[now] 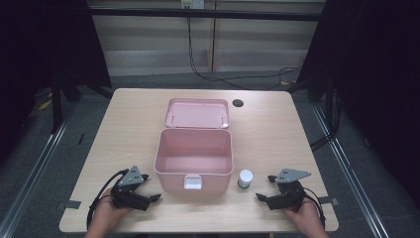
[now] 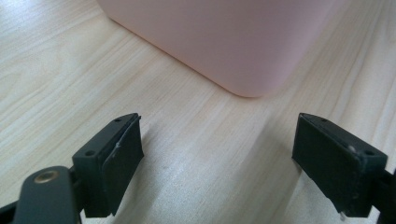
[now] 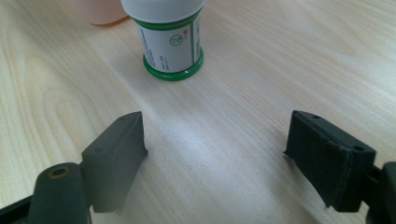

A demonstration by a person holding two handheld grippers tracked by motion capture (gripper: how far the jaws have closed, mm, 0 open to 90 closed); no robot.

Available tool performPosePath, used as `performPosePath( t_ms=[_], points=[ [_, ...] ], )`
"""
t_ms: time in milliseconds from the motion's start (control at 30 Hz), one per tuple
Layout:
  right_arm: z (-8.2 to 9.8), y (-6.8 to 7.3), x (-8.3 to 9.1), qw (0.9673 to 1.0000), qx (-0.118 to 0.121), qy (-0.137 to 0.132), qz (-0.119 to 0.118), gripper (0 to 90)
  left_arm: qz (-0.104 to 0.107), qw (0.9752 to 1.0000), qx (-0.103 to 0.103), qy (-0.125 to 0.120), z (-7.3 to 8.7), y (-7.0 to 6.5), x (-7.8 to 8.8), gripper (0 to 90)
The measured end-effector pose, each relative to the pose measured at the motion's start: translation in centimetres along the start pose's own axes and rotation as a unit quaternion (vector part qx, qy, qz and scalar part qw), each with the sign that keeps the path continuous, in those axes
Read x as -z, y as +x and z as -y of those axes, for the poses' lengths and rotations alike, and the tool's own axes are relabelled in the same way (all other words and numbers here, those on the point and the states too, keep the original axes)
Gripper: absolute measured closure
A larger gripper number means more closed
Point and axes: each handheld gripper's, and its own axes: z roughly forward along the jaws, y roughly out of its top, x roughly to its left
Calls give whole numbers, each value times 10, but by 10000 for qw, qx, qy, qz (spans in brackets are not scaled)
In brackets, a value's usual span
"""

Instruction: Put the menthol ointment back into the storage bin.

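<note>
A pink box stands open mid-table, its lid laid back behind it and a white latch on its front wall. A small green jar with a white cap stands upright right of the box's front corner. My left gripper lies near the table's front left, open, its jaws aimed at the box's rounded corner. At the front right, my right gripper is open, with nothing between its jaws. The jar stands a short way ahead of it, untouched.
The wooden table has a round cable hole at the back right. Black cables run across the floor behind it. Dark curtains hang on both sides. A hand holds each gripper at the table's front edge.
</note>
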Motion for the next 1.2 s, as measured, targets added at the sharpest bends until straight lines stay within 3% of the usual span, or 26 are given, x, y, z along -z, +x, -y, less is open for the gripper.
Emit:
performPosePath(
  t_ms=[233,300,367,433,467,533,567,600,733,767,833,867,900,1000,1067,1100,1133,1200],
  points=[
    [-4,3,-2,9999,-55,117,74,161,-4,10000,1,4,0,0,0,155],
    [-13,4,-2,9988,-12,494,-31,184,-3,10000,1,1,0,0,0,155],
    [-17,4,-2,9982,-24,599,-71,205,-8,10000,1,6,0,0,0,155],
    [-34,7,-4,9951,-25,925,-339,243,-5,10000,1,7,0,0,0,154],
    [-34,7,-4,9951,-25,925,-339,243,3,10000,0,1,0,0,0,154],
    [-48,10,-5,9922,170,1182,-359,251,6,10000,1,-3,0,0,0,154],
    [-62,12,-5,9884,323,1404,-480,269,-5,10000,-1,5,0,0,0,155],
    [-62,12,-5,9884,323,1404,-480,269,-5,10000,-1,5,0,0,0,155],
    [-83,11,-10,9809,430,1844,-439,296,-4,10000,-3,6,0,0,0,155],
    [-91,10,-14,9772,447,2039,-393,311,-4,10000,-1,6,0,0,0,155],
    [-95,9,-15,9756,490,2106,-393,319,5,10000,0,2,0,0,0,154],
    [-98,8,-17,9733,549,2189,-410,327,4,10000,1,1,0,0,0,155],
    [-103,8,-20,9692,608,2356,-393,339,-2,10000,1,3,0,0,0,155],
    [-109,9,-23,9668,667,2425,-460,353,5,10000,1,-2,0,0,0,155],
    [-116,12,-24,9631,699,2551,-507,375,6,10000,3,-2,0,0,0,155],
    [-116,12,-24,9631,699,2551,-507,375,6,10000,3,-2,0,0,0,155],
    [-120,14,-27,9602,780,2633,-519,387,7,10000,3,-2,0,0,0,155],
    [-121,15,-28,9592,814,2656,-528,399,7,10000,3,-2,0,0,0,154]
  ],
)
